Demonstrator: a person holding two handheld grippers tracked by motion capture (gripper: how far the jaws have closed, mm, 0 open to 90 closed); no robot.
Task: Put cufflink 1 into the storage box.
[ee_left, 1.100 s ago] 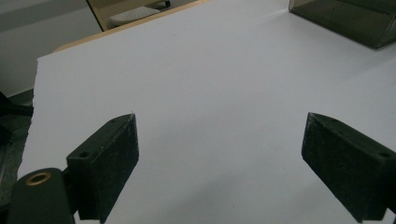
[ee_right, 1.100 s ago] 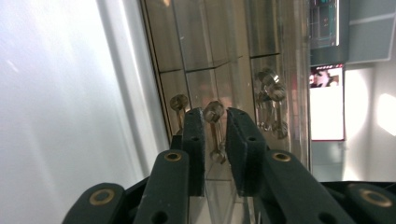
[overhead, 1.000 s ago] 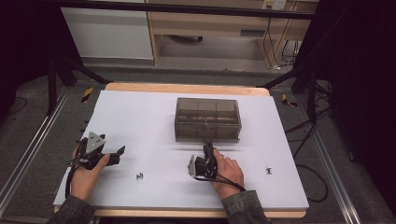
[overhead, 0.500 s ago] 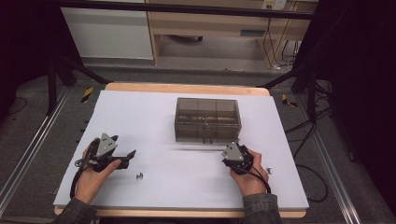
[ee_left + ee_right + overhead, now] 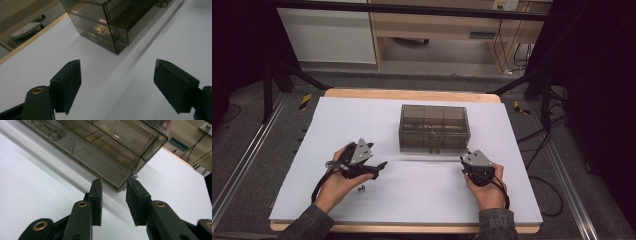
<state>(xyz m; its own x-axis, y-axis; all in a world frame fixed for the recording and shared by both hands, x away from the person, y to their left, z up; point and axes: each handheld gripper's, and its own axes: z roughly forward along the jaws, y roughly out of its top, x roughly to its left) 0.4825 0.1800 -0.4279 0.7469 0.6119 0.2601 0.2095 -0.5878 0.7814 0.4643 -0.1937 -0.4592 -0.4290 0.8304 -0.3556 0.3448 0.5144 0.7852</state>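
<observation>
A smoky clear plastic compartment box (image 5: pixel 433 128) with its lid down stands mid-table on the white sheet (image 5: pixel 337 125). My left gripper (image 5: pixel 376 167) lies to the box's front left, pointing right, a hand's width away from it. In the left gripper view that gripper (image 5: pixel 117 65) is wide open with bare sheet between its jaws and the box (image 5: pixel 110 22) ahead. My right gripper (image 5: pixel 467 159) sits at the box's front right corner. In the right gripper view it (image 5: pixel 114 182) is open by a narrow gap, nothing held, the box corner (image 5: pixel 130 170) just beyond.
A small dark screw-like part (image 5: pixel 361 188) lies on the sheet just in front of the left hand. The wooden table edge (image 5: pixel 412 94) runs behind the box. Cables (image 5: pixel 542 135) hang off the table's right side.
The right hand has swung from the table's middle out to the box's front right corner. The left hand has moved right, toward the centre.
</observation>
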